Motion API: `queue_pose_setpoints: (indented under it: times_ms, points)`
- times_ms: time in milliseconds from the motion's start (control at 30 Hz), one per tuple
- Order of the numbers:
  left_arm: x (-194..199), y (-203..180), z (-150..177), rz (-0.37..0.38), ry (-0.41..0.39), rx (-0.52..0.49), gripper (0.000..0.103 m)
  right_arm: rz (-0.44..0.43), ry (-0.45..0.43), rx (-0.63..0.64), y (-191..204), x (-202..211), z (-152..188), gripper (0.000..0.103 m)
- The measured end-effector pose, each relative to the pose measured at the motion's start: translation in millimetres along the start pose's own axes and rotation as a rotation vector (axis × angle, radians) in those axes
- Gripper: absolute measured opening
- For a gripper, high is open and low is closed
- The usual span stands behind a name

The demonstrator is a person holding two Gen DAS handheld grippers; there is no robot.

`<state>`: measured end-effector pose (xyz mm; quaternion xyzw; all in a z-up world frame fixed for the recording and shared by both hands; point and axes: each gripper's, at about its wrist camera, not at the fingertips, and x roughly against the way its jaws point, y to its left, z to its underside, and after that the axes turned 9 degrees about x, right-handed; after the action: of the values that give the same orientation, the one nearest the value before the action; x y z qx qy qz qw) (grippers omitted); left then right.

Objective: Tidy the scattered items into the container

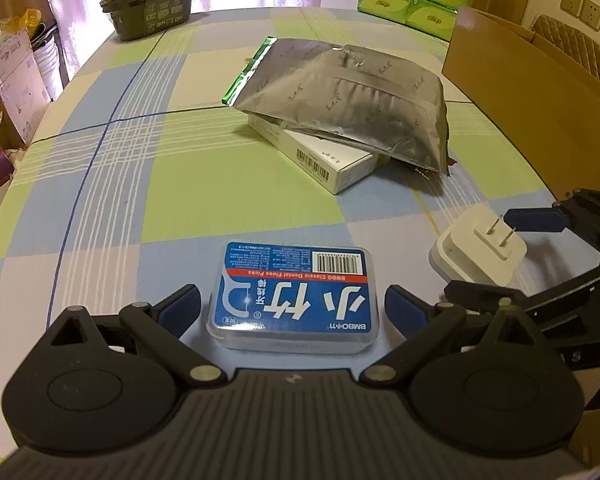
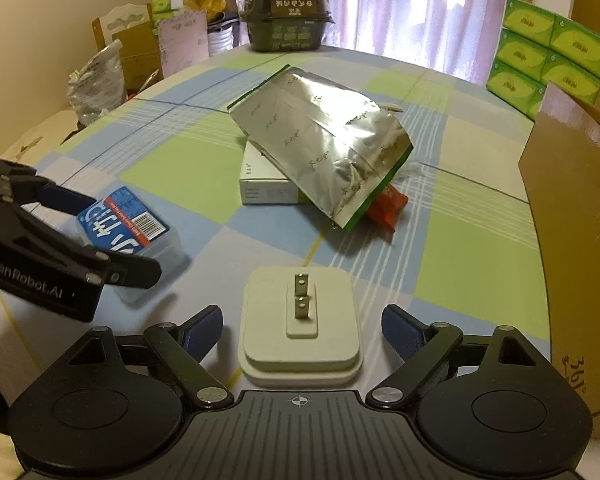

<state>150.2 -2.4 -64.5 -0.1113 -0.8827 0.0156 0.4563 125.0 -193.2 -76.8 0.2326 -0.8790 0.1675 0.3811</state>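
Right wrist view: cardboard box [image 2: 572,216], contents unseen

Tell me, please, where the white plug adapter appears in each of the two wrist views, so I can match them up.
Left wrist view: the white plug adapter lies at the right edge, beside the right gripper.
Right wrist view: it lies bottom centre, prongs up, between the open fingers of the right gripper.
Shared landmark: the silver foil bag resting on a white box, mid-table.
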Motion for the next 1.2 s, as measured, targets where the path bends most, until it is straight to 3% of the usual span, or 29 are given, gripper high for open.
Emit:
queue_pose_setpoints:
  times_ms: [133,267,700,733,767,1200]
  points:
    - [-1.5,0.5,0.8,0.002,0.004,0.004,0.096,-0.002,0.001,-0.006,-2.3,-3.6,-2.1,0.092]
    - [-3.2,-0.3,0.7,0.002,0.010,-0.005,0.084,-0.004,0.007,-0.005,-2.7,-4.6,-2.1,0.091]
    - [16.4,2.6,14.2,-0.015,0.008,0.013,0.084,-0.004,0.010,0.003,0.0,-2.7,0.9,0.091]
    - [17.8,2.7,15.4,-0.014,0.009,0.016,0.084,-0.001,0.012,-0.001,0.0,-2.5,1.6,0.073]
    - [19.4,2.7,16.5,-0.013,0.010,0.019,0.084,-0.013,0.015,-0.011,-1.0,-2.1,2.2,0.067]
    - [38.2,-6.0,19.5,0.000,-0.012,0.020,0.084,-0.009,-0.032,-0.055,-0.4,28.2,3.2,0.066]
